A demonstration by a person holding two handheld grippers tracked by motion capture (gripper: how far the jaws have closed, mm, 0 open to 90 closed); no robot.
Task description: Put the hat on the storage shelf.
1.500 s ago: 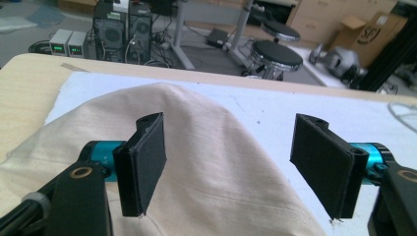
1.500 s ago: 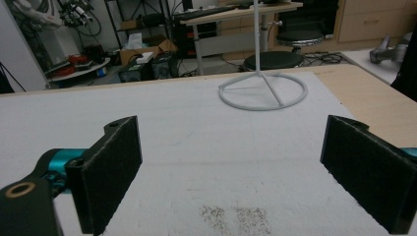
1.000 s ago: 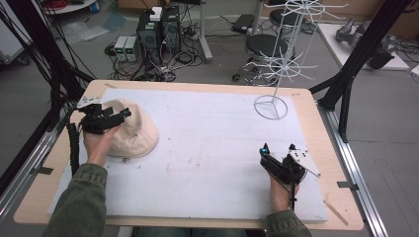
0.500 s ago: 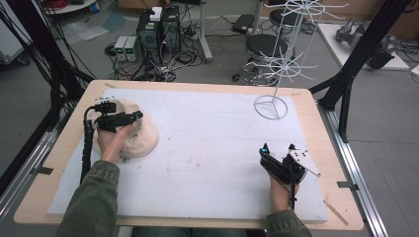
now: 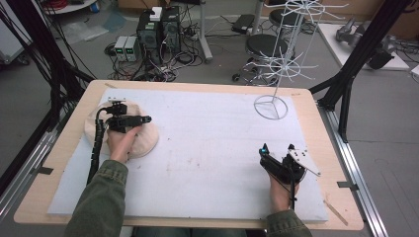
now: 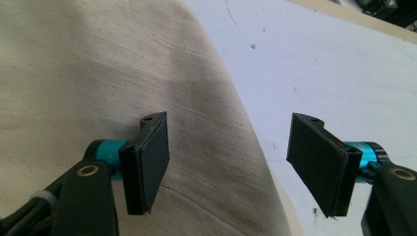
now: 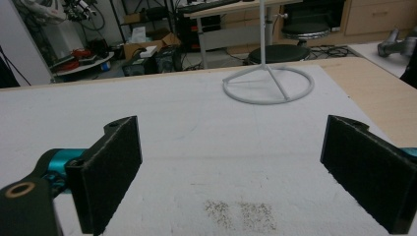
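left gripper point(image 5: 140, 119) is hovering over the cream hat point(image 5: 148, 140) near the bench's left edge — jaws just narrowing, gripping nothing; right gripper point(image 5: 276, 148) is gaping wide — empty.

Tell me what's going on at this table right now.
A person holds a two-jaw gripper in each hand. The left gripper hovers over a round cream cloth hat at the left of the white foam mat, its jaws open with the hat's edge below them, nothing gripped. The right gripper rests open near the front right. A white wire rack stands at the back.
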